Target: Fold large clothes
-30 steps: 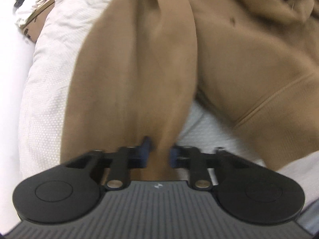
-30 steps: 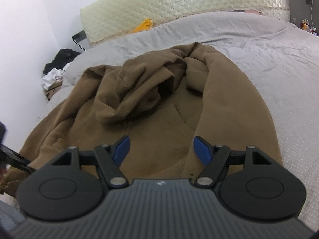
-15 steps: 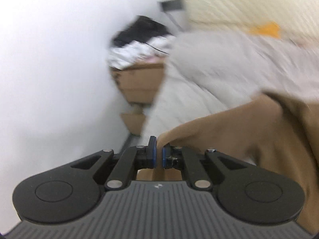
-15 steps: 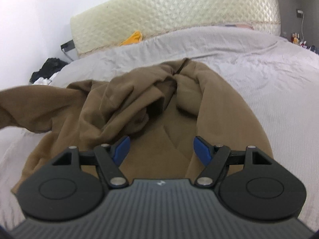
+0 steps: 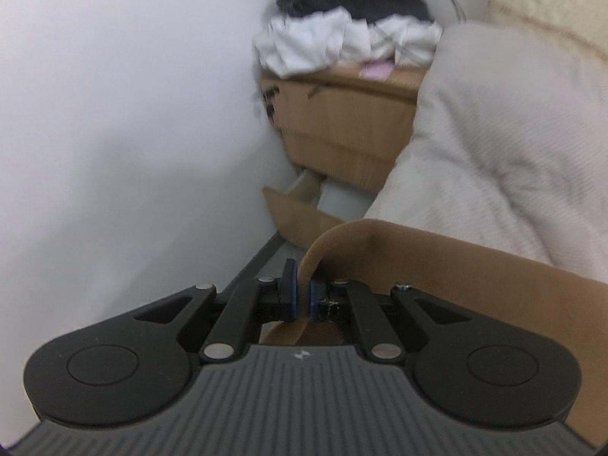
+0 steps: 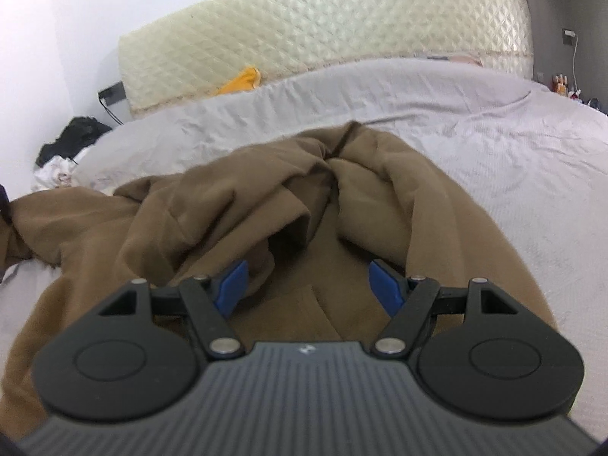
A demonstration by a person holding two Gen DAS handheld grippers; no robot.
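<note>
A large brown hoodie (image 6: pixel 288 205) lies crumpled on the grey bedspread (image 6: pixel 494 133). Its sleeve (image 6: pixel 68 212) stretches out to the left edge of the right wrist view. In the left wrist view my left gripper (image 5: pixel 302 296) is shut on the end of that brown sleeve (image 5: pixel 437 262), out past the bed's left side. My right gripper (image 6: pixel 307 285) hovers open over the hoodie's lower front, with nothing between its blue pads (image 6: pixel 231 281).
A cardboard box (image 5: pixel 342 129) topped with white and black clothes (image 5: pixel 353 26) stands beside the bed against the white wall. A quilted cream headboard (image 6: pixel 323 34) runs along the back, with a yellow item (image 6: pixel 243 79) at its foot.
My left gripper pinched the sleeve and pulled it far out to the left, off the hoodie's body toward the bed's side. The right gripper drifted a little forward over the hoodie, still open.
</note>
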